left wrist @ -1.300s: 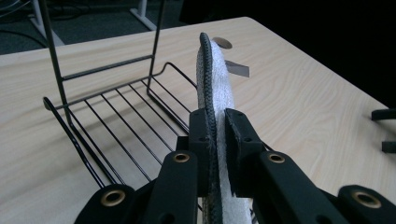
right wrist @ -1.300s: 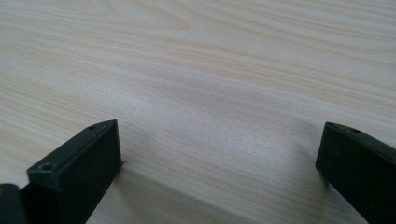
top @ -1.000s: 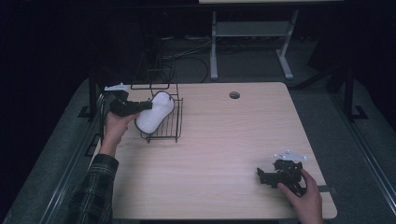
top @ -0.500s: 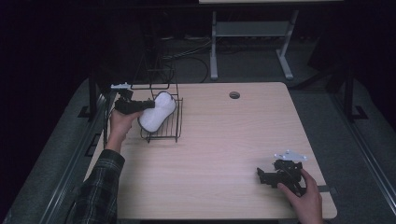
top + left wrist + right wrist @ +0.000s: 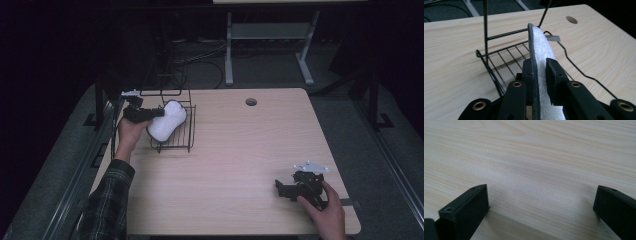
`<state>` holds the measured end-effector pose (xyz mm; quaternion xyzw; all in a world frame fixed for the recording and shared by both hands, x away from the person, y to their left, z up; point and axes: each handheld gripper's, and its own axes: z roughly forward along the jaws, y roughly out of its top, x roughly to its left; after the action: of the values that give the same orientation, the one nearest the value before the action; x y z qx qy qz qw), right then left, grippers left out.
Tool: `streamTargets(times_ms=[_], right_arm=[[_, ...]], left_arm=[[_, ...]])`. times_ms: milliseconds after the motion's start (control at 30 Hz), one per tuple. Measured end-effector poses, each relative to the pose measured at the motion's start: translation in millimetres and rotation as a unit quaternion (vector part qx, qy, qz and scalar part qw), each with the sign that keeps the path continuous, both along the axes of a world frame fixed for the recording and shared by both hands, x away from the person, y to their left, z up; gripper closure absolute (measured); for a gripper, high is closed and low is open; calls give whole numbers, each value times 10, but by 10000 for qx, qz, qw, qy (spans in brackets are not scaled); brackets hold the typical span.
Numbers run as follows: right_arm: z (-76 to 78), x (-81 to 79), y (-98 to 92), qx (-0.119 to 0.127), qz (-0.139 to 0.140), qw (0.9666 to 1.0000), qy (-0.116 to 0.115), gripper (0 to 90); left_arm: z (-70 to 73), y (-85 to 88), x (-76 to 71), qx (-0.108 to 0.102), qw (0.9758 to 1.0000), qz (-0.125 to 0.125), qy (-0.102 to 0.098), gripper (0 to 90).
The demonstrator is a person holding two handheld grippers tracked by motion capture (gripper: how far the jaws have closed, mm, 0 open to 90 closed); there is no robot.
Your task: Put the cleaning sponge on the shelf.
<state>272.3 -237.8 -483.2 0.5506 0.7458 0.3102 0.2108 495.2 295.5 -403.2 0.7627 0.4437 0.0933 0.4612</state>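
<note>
Near edge, right corner of the surface (image 5: 235, 175): we saw the right claw (image 5: 286, 188) resting released, its jaws spread wide over bare wood, nothing between them. Farther off, by the far left corner, the left claw (image 5: 150, 114) was clenched on one white insole-shaped pad (image 5: 167, 120), gripped on edge at its near end. The pad's long axis ran straight ahead of that claw, over the one black wire rack (image 5: 177, 137). We judged lowering it into the rack to be the left hand's move; the right was well apart. Count: one pad, one rack, two claws.
</note>
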Motion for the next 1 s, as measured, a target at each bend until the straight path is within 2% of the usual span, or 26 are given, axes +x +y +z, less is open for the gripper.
streamTargets(times_ms=[67,233,400,533,633,700,800,900,1000], right_arm=[[0,0,0,0,0,10000,0,0],[0,0,0,-1,2,10000,0,0],[0,0,0,0,1,10000,-1,0],[0,0,0,-2,2,10000,-1,0],[0,0,0,-1,2,10000,-1,0],[0,0,0,0,1,10000,0,0],[0,0,0,0,2,10000,0,0],[0,0,0,0,2,10000,-1,0],[0,-1,0,-1,1,10000,0,0]], left_arm=[[-5,3,0,1,10000,28,5,758],[-16,3,-1,188,9998,83,-5,698],[-6,17,-8,238,9996,114,-55,641],[11,17,-30,293,9995,98,-58,631],[35,12,-67,314,9995,11,-73,696],[42,9,-99,329,9994,-63,-129,777],[29,15,-149,343,9993,-158,-83,879],[2,1,-199,331,9991,-280,33,898],[-42,-37,-256,351,9989,-315,13,899]])
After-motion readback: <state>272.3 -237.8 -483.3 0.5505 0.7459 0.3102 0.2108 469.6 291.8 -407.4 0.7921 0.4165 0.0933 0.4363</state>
